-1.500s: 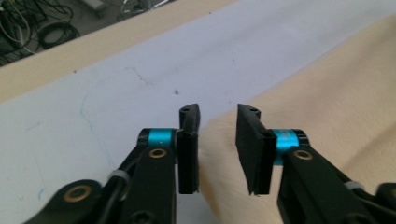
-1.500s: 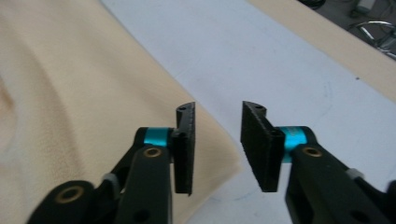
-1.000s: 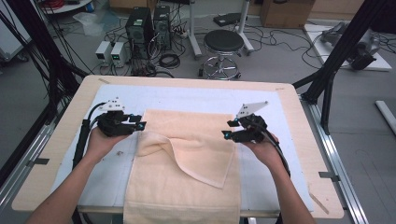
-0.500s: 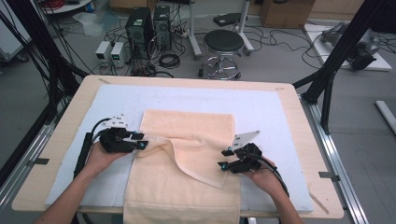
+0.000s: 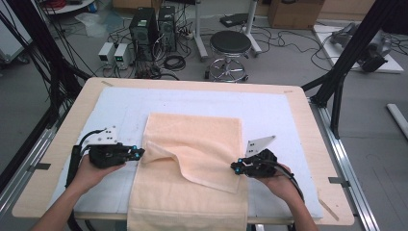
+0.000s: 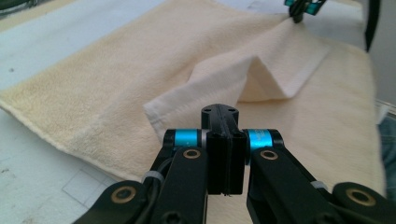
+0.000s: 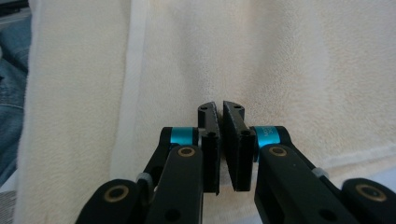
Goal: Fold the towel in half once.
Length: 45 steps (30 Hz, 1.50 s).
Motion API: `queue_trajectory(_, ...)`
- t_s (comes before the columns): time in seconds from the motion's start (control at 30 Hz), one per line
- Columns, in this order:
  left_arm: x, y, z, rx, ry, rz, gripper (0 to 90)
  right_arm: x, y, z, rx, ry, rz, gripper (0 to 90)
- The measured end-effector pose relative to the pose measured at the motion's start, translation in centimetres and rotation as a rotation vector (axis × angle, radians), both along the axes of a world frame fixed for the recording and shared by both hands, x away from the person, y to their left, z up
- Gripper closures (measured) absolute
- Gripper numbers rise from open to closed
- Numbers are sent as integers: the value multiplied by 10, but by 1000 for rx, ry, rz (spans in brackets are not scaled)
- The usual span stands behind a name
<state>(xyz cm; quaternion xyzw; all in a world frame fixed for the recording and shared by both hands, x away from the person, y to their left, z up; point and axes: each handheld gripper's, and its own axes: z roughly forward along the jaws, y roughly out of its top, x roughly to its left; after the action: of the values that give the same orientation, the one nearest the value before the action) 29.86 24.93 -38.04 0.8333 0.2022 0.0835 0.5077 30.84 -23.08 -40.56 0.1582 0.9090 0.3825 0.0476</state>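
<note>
Towel (image 5: 192, 159): cream-coloured, lies on the white mat (image 5: 269, 115) that covers the wooden table (image 5: 43, 159); its near end hangs over the table's front edge.
Fold: the far part of the towel is doubled back toward the person, so a loose flap lies on top with a slanting edge and a raised ridge near its left corner.
Left gripper (image 5: 137, 153): at the towel's left edge, lying low over the mat, held in the person's left hand (image 5: 89, 173). Its jaws have just been closing and are now pressed flat together; in the left gripper view (image 6: 219, 114) their tips meet the corner of the folded flap, but I cannot tell whether cloth is caught between them.
Right gripper (image 5: 236, 168): at the right edge of the folded flap, held in the right hand (image 5: 281, 185). Its jaws have just been closing; in the right gripper view (image 7: 218, 109) only a thin slit is left between them, over the towel, with no cloth visibly between the pads.
Spacing: the two grippers sit on opposite sides of the towel, well apart.
</note>
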Motion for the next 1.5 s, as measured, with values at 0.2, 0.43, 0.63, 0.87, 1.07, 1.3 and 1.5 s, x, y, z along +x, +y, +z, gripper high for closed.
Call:
queue_trajectory(0.2, 2, 0, -6, 18, 24, 25, 773, -8, -6, 0, 16, -14, -29, 685)
queue_trajectory(0.43, 6, -17, -29, 52, 95, -15, 712, -16, 7, -11, -7, -5, 41, 634)
queue_trajectory(0.63, 7, -34, -51, 145, 132, -14, 636, -11, 15, -20, -28, 7, 36, 617)
queue_trajectory(0.87, 1, -49, -57, 238, 55, 7, 757, -6, 18, -30, -20, 20, -1, 718)
queue_trajectory(1.07, 2, -43, -58, 189, 82, 31, 852, -6, 16, -30, -2, 43, -2, 841)
queue_trajectory(1.3, -4, -28, -37, 134, 38, 41, 855, -7, 10, -13, 46, 39, 3, 853)
queue_trajectory(1.5, -19, -8, -8, 86, -4, 47, 856, -19, 5, 13, 81, 0, 24, 855)
